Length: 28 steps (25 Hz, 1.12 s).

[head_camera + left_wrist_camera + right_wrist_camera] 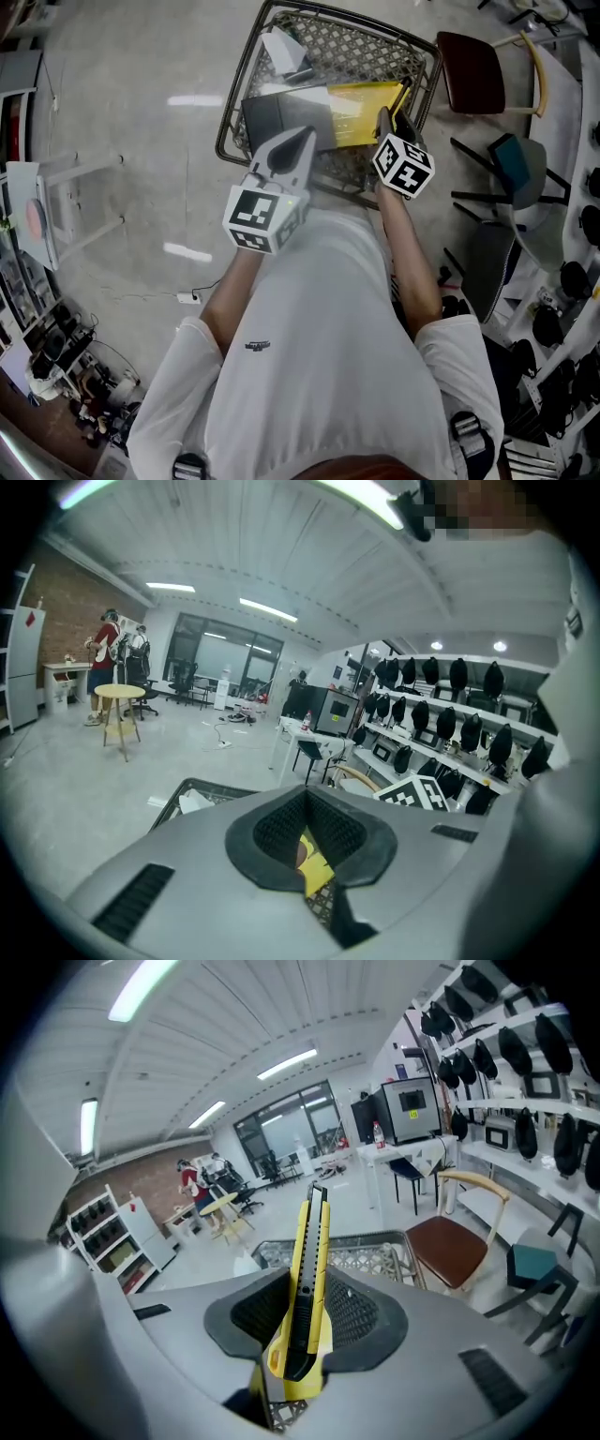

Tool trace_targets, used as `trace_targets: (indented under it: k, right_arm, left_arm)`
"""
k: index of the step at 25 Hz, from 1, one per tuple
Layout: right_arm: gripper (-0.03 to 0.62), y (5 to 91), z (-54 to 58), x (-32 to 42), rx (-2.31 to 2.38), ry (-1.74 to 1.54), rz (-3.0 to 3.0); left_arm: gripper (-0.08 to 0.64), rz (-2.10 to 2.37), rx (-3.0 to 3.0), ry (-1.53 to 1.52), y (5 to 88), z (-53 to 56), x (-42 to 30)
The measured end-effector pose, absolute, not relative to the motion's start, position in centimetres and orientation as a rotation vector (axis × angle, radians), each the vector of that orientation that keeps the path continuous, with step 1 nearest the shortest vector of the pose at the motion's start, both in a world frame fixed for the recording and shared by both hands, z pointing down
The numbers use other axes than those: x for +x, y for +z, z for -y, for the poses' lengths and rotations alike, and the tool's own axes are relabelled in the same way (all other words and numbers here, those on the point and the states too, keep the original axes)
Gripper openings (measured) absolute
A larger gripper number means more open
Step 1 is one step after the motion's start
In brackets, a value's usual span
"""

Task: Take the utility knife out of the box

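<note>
One utility knife [312, 1241] juts forward from the right gripper's [306, 1305] jaws.

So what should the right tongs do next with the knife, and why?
Probably carry the knife sideways, away from the basket, to somewhere it can be put down. The right tongs are shut on it, it stands upright between them, and it looks clear of the yellow box.
</note>
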State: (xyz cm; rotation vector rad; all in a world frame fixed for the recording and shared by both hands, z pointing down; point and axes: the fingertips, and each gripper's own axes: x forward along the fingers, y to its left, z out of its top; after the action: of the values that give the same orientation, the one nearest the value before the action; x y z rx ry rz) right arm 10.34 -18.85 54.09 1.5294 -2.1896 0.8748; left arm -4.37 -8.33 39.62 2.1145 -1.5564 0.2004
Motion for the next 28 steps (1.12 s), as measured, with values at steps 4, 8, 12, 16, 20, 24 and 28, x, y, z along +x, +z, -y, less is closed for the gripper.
trace_targets:
  k: [4, 8, 12, 16, 20, 24, 28]
  right_arm:
    - [0.107, 50.2, 18.3, 11.1, 1.536, 0.744, 2.263]
    - [0.107, 46.8, 17.8, 12.1, 1.560, 0.669, 2.317]
    - [0.107, 43.6, 17.1, 12.9, 1.578, 0.615, 2.373]
    - [0.107, 40.2, 16.1, 13.1, 1.577, 0.510, 2.432]
    - [0.107, 36.6, 14.9, 13.2, 1.588, 0.434, 2.506]
    - [0.109, 34.5, 13.5, 12.9, 1.551, 0.366, 2.587]
    - [0.109, 33.5, 12.4, 12.3, 1.522, 0.283, 2.635]
  left_arm:
    - [-0.002, 1.563, 2.146, 0.182, 38.7, 8.7, -4.5]
    - [-0.003, 1.572, 2.160, 0.163, 38.0, 9.1, -4.7]
    - [-0.003, 1.571, 2.181, 0.141, 37.0, 9.3, -4.6]
    - [-0.002, 1.573, 2.206, 0.126, 36.1, 9.1, -4.8]
    - [-0.003, 1.583, 2.214, 0.109, 35.7, 8.9, -5.0]
    - [-0.002, 1.591, 2.221, 0.087, 35.1, 8.5, -5.2]
    - [-0.002, 1.605, 2.240, 0.080, 34.2, 8.0, -5.5]
